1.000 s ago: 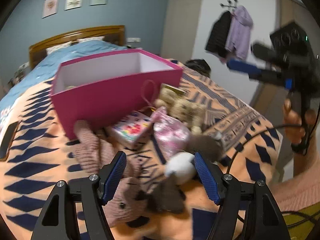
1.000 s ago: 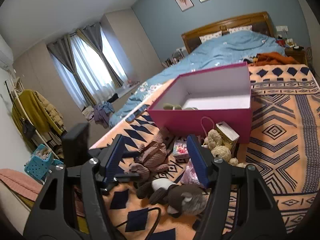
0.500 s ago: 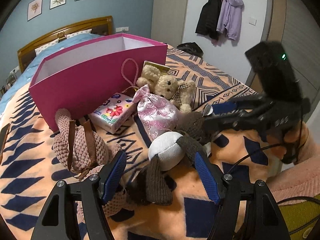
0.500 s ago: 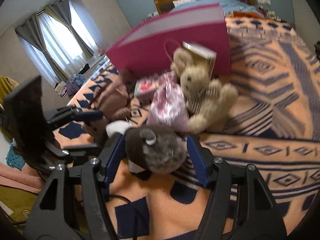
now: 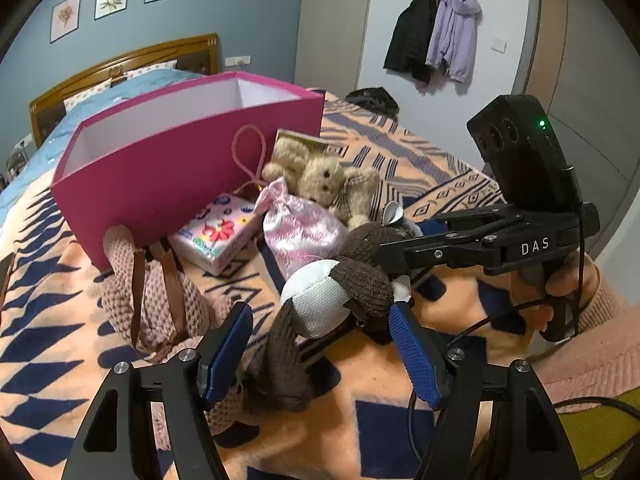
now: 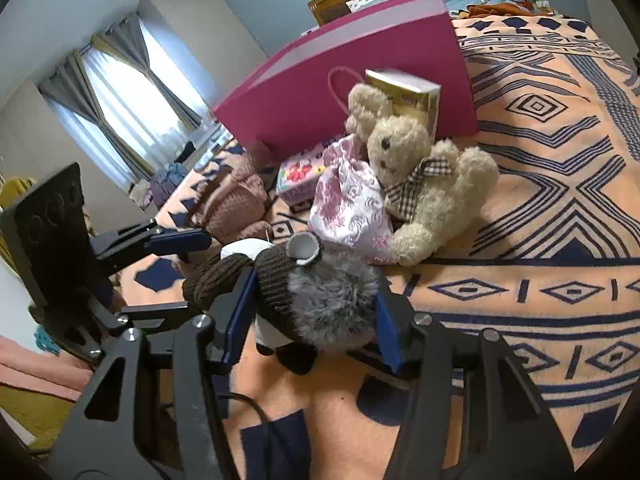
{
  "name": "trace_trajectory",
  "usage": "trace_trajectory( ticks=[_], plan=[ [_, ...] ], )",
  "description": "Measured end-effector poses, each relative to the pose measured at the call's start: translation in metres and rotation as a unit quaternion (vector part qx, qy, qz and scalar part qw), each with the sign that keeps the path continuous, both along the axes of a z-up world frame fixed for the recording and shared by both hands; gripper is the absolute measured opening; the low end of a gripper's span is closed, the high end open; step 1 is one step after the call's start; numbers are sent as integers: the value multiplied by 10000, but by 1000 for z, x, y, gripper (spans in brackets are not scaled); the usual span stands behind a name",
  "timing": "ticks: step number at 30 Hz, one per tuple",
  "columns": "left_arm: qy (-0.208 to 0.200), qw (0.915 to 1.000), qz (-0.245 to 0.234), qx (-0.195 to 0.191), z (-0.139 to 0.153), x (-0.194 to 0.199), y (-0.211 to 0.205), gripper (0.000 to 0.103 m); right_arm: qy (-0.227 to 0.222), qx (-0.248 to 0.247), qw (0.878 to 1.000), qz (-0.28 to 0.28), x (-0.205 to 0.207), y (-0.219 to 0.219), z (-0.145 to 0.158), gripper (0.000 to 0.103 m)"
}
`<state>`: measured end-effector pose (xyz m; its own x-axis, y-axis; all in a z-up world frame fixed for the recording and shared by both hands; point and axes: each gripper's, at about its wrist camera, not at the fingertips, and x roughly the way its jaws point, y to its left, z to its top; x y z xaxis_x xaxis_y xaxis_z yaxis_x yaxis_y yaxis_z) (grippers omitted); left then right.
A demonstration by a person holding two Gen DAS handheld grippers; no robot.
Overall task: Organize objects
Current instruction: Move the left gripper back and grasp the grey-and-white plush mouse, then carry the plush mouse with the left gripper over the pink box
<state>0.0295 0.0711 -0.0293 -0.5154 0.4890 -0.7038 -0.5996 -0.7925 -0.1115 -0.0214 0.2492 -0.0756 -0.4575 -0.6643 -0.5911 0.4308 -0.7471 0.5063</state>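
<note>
A brown and grey plush toy (image 6: pixel 320 292) with a white belly (image 5: pixel 316 300) lies on the orange patterned blanket (image 6: pixel 560 216). My right gripper (image 6: pixel 312 312) has its fingers around the toy's furry head, touching both sides; it also shows in the left wrist view (image 5: pixel 404 264). My left gripper (image 5: pixel 320 344) is open just in front of the toy's white belly and brown leg. A pink open box (image 5: pixel 168 168) stands behind. A beige teddy bear (image 6: pixel 416 176), a pink satin pouch (image 6: pixel 352 208), a floral tissue pack (image 5: pixel 216 236) and a knitted pink toy (image 5: pixel 156 296) lie in front of it.
A gold book-like box (image 6: pixel 412 96) leans on the pink box behind the teddy. The bed with a wooden headboard (image 5: pixel 120 64) is beyond. Coats (image 5: pixel 436 36) hang on the right wall. Curtained windows (image 6: pixel 120 112) are at the left.
My right gripper came down from high above the pile and closed in around the plush toy's head. My left gripper moved slightly nearer the toy, still open.
</note>
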Motion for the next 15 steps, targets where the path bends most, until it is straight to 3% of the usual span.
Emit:
trace_trajectory(
  ticks=[7,15],
  plan=[
    [1,9997,18,254,11,-7,-9,71,349,-163,9992,-59,5,8,28,56],
    [161,9985,54,529,34,-22,-22,45,741,-132,9971,80,-5,-7,59,56]
  ],
)
